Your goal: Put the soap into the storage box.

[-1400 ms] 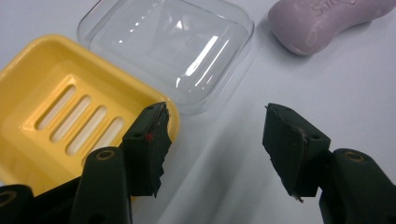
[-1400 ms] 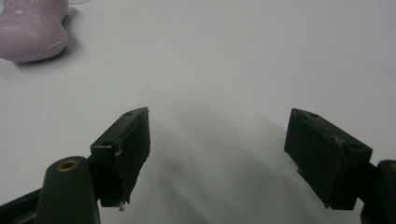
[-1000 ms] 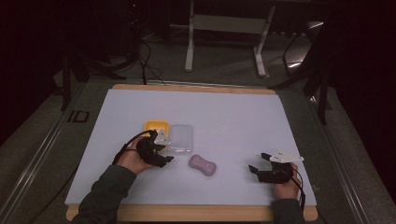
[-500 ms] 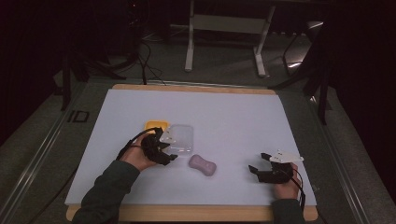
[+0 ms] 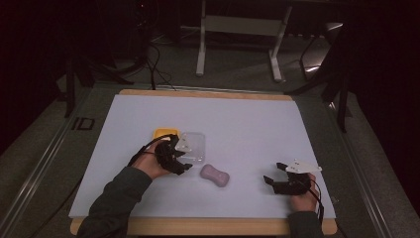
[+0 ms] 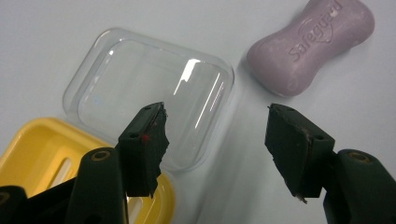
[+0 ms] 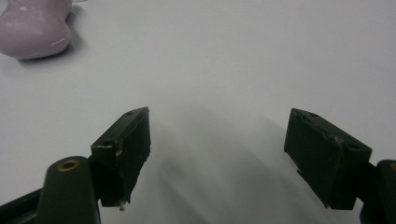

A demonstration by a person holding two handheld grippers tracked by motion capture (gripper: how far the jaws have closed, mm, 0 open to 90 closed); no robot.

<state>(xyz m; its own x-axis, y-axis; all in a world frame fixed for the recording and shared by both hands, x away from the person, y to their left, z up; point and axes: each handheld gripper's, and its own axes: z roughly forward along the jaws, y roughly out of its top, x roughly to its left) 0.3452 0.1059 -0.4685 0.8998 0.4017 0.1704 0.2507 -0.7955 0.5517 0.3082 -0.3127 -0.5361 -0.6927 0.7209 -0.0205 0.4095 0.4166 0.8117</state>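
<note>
**Two grippers over a white table sheet, with a soap dish set and a soap bar**

Two hand-held grippers work above the white sheet [image 5: 237, 124] that covers the table; both are seen from the high view, and each from its own gripper view.

Left gripper [image 6: 215, 135]: its jaws stand partly apart and have just been opening. Nothing is clamped between them, and the pads press on nothing. Below and beyond the left-hand jaw lies the clear plastic lid [image 6: 149, 93], flat on the sheet; the tip of that jaw overlaps the lid's near edge in the gripper view, though contact cannot be judged. Behind and to the outer side of the same jaw sits the yellow soap dish [image 6: 42, 149], its corner touching or slipping under the lid. Ahead of the right-hand jaw, well clear of its tip, rests the lilac soap bar [image 6: 310, 46], waisted in outline with lettering pressed into its top face.

Right gripper [image 7: 217, 140]: its jaws stand wide apart over bare sheet and hold nothing. The soap bar lies far ahead of the left-hand jaw, at the upper corner of the right gripper view.

In the high view the left gripper [image 5: 174, 154] sits against the lid [image 5: 194, 147] and dish [image 5: 162, 134], the soap bar [image 5: 215, 175] lies between the two grippers, and the right gripper [image 5: 277, 179] rests well apart from it.
</note>
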